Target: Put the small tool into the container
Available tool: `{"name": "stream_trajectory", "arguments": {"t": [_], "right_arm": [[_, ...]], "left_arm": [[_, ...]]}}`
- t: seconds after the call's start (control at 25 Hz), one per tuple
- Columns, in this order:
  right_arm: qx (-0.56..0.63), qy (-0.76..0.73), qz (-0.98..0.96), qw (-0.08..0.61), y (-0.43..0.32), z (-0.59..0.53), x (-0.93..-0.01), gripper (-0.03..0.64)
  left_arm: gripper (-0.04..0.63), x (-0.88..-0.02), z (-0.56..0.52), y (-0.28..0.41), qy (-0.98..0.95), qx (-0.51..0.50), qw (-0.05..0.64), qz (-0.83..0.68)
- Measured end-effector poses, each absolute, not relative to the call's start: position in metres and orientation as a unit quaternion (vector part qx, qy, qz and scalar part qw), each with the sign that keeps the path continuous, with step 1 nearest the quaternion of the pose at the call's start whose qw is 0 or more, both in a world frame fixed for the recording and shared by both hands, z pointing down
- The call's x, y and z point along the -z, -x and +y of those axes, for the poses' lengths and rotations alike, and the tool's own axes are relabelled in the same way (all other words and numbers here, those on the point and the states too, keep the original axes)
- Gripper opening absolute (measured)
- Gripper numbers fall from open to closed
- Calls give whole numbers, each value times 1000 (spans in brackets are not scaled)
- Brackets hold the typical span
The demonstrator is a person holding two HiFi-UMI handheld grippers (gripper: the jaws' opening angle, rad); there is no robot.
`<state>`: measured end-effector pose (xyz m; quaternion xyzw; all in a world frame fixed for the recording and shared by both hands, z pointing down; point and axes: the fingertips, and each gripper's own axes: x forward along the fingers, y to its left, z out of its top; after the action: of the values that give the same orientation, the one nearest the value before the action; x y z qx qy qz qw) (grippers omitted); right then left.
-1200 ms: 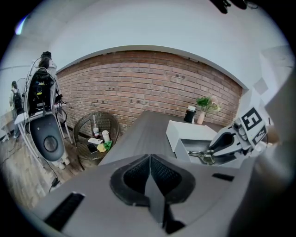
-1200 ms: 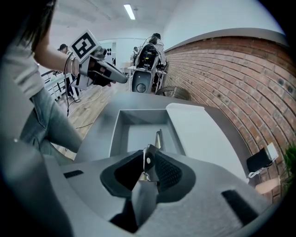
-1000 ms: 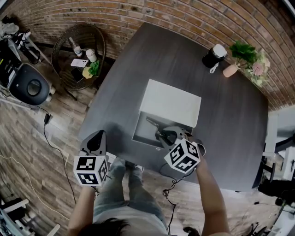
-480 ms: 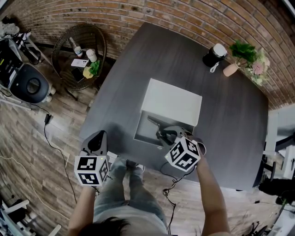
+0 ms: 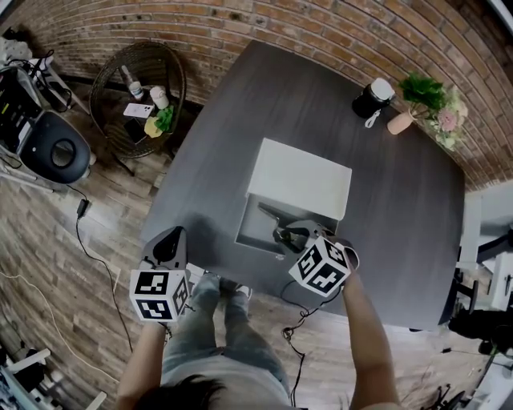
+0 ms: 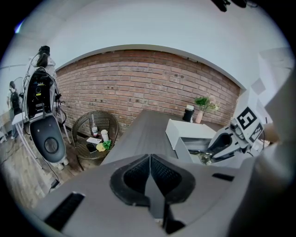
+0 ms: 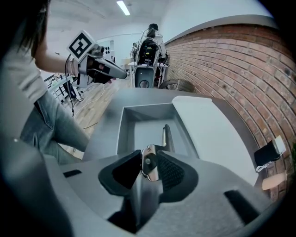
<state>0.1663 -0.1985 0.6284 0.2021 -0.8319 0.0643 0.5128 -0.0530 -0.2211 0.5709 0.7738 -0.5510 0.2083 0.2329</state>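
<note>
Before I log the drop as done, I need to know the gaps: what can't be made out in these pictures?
- Right gripper view: the jaws of the right gripper, just opening with the tool between them, hide its near end. Whether it rests on the container floor is unclear.
- Head view: the right gripper covers most of the tool.
- Head view: things on the wicker chair are too small to name.

Loft-style lab, brick wall, equipment rigs
</note>
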Motion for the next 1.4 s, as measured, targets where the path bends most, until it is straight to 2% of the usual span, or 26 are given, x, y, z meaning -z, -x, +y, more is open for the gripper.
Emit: {"name": "stream_trajectory", "arguments": {"t": [0.4,0.72,0.92,1.24,1.4], "right_arm": [[-83,-245,-836,484,-169,-196,-609,114],[-96,-373,-839,384,-177,-196,-560,71],[-75,-470,-820,318,-195,-202,-511,20],[-50,-614,-752,236,-255,-194,-436,5],[-26,-683,-709,174,-283,-180,-389,5]], "left_arm": [[8,-555,-236,44,-794,-204,219,-530],[8,-528,-251,20,-822,-174,209,-500],[8,-500,-268,-3,-847,-155,183,-474],[8,-435,-291,-43,-883,-113,127,-438],[8,-407,-300,-60,-895,-95,103,-424]]}}
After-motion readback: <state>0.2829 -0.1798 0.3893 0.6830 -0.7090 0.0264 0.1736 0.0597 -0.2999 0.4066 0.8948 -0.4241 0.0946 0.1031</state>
